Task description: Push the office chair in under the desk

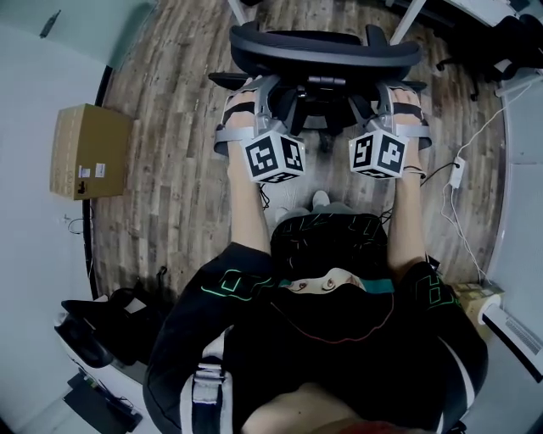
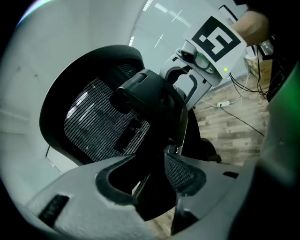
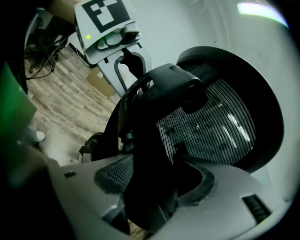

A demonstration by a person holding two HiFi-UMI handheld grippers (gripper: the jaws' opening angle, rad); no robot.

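The black office chair [image 1: 325, 47] stands just ahead of me, its mesh backrest [image 2: 93, 117] curved away from me. In the head view, my left gripper [image 1: 246, 91] and right gripper [image 1: 399, 91] reach the back's frame from behind, one on each side. In the left gripper view, a black frame bar [image 2: 157, 154] runs between the jaws of the left gripper [image 2: 150, 187], with a thin light gap beside it. In the right gripper view, the dark frame [image 3: 150, 154] fills the space between the wide jaws of the right gripper [image 3: 154, 187]; contact with the pads is not visible.
White desk legs [image 1: 409, 19] show beyond the chair. A cardboard box [image 1: 85, 151] sits by the left wall and a black bag [image 1: 110, 326] lies at the lower left. A power strip [image 1: 456, 174] with cables lies on the wooden floor at the right, near another dark chair [image 1: 509, 42].
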